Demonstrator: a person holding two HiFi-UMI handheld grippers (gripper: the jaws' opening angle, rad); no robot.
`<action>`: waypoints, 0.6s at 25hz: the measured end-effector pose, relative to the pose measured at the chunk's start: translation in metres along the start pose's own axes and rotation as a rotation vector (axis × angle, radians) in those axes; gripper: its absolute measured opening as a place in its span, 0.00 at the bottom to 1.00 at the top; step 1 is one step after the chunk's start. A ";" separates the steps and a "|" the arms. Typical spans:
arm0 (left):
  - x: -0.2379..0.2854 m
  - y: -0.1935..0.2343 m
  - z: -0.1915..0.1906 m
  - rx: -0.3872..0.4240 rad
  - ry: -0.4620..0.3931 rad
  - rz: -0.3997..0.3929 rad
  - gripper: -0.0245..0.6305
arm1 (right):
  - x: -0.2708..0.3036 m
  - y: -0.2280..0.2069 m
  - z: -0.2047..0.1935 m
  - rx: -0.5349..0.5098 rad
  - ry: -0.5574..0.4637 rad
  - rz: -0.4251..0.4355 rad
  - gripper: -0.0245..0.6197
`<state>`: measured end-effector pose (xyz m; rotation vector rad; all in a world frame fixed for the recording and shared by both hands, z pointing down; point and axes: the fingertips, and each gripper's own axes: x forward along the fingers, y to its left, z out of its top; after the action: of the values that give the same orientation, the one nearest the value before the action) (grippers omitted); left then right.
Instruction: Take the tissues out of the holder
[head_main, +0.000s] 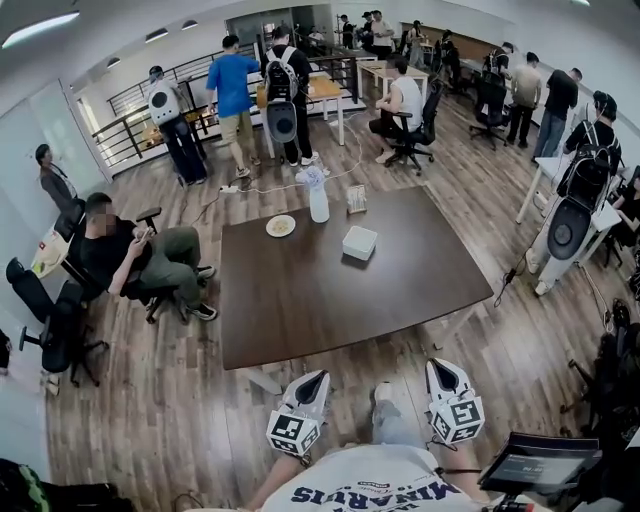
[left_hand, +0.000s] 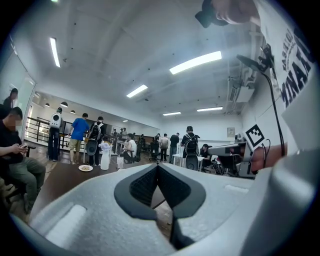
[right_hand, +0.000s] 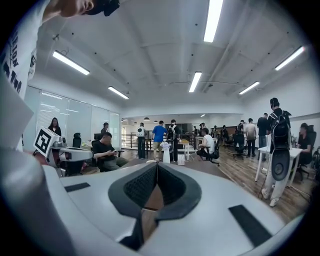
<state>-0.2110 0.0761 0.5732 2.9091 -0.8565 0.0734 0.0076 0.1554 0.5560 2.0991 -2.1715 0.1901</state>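
Note:
A tall white cylindrical holder (head_main: 318, 203) with tissue bunched at its top (head_main: 312, 177) stands at the far side of the dark brown table (head_main: 300, 300). It also shows in the left gripper view (left_hand: 104, 159) and the right gripper view (right_hand: 166, 153), small and far off. My left gripper (head_main: 321, 377) and right gripper (head_main: 435, 364) hang side by side short of the table's near edge, well away from the holder. Both point level toward the table. The left gripper's jaws (left_hand: 158, 167) and the right gripper's jaws (right_hand: 157, 165) are shut with nothing between them.
On the table are a small plate (head_main: 280, 225), a slim rack with napkins (head_main: 356, 199) and a white square box (head_main: 359, 242). A person sits on a chair (head_main: 130, 255) left of the table. Several people stand beyond it. A white desk (head_main: 545, 185) is at right.

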 end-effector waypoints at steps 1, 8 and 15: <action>0.010 0.003 0.000 -0.001 0.000 0.009 0.04 | 0.012 -0.008 0.000 0.003 -0.003 0.009 0.05; 0.078 0.024 0.019 0.028 -0.003 0.064 0.04 | 0.084 -0.066 0.013 0.017 -0.035 0.053 0.05; 0.163 0.065 0.040 0.026 0.005 0.107 0.04 | 0.170 -0.129 0.037 0.014 -0.048 0.078 0.05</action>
<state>-0.1086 -0.0709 0.5519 2.8842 -1.0174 0.1017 0.1306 -0.0223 0.5492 2.0482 -2.2880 0.1635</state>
